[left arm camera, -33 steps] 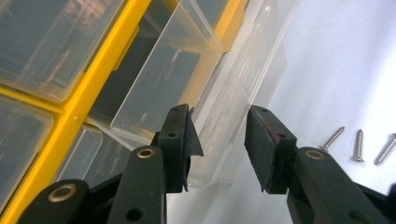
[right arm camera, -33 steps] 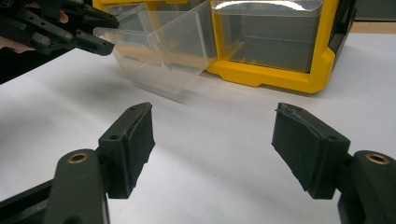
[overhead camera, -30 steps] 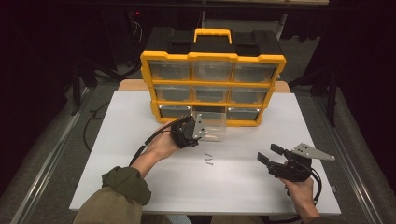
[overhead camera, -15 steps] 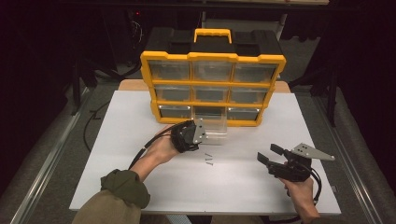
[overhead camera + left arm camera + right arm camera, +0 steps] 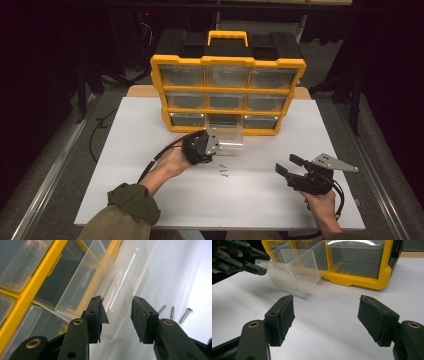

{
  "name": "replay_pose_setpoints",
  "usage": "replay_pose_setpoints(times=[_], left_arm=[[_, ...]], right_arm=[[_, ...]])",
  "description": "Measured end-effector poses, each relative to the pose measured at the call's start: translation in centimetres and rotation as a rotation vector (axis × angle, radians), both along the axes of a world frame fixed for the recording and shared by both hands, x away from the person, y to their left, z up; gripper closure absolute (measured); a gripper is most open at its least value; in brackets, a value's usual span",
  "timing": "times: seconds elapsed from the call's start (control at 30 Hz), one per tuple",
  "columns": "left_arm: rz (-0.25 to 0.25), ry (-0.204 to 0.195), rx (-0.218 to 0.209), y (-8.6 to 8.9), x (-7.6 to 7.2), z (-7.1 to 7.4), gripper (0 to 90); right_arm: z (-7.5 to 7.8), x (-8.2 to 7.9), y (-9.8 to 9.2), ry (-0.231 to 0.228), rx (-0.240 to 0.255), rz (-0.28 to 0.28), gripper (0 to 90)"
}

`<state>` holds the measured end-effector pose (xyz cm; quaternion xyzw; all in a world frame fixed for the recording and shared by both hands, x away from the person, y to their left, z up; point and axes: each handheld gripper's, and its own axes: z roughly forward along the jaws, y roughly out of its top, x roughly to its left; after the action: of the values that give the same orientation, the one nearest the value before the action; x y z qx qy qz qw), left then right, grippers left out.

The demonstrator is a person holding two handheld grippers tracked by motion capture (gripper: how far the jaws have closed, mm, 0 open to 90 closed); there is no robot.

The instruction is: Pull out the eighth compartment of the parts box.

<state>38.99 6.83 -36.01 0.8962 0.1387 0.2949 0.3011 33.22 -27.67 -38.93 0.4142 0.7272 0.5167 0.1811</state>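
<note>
Since the earlier frame little has shifted: both hands sit where they were, and my left gripper has just opened its jaws a touch, the clear plastic drawer between them. In the left gripper view its pads straddle the drawer's front wall; I cannot tell whether they press on it. The drawer is pulled out of the bottom middle slot of the yellow-framed plastic organiser cabinet, tilted, its front on the white table top, towards the far edge. Three small metal screws lie loose just nearer me. My right gripper hovers near the near right corner, jaws wide, nothing between them.
</note>
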Motion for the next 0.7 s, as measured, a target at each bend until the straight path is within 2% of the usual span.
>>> replay_pose_setpoints(times=[0.3, 0.4, 0.7], left_arm=[[0.014, -0.016, -0.008, 0.2, -0.1, 0.2, 51.2], [0.015, -0.010, -0.014, 0.4, -0.1, 0.3, 43.3], [0.032, 0.006, -0.064, 1.1, -0.4, 0.8, 34.5]], right_arm=[[0.0, 0.0, 0.0, 0.000, 0.000, 0.000, 31.0], [0.0, 0.0, 0.0, 0.000, -0.002, 0.002, 30.9], [0.0, 0.0, 0.0, -0.001, -0.003, 0.000, 30.9]])
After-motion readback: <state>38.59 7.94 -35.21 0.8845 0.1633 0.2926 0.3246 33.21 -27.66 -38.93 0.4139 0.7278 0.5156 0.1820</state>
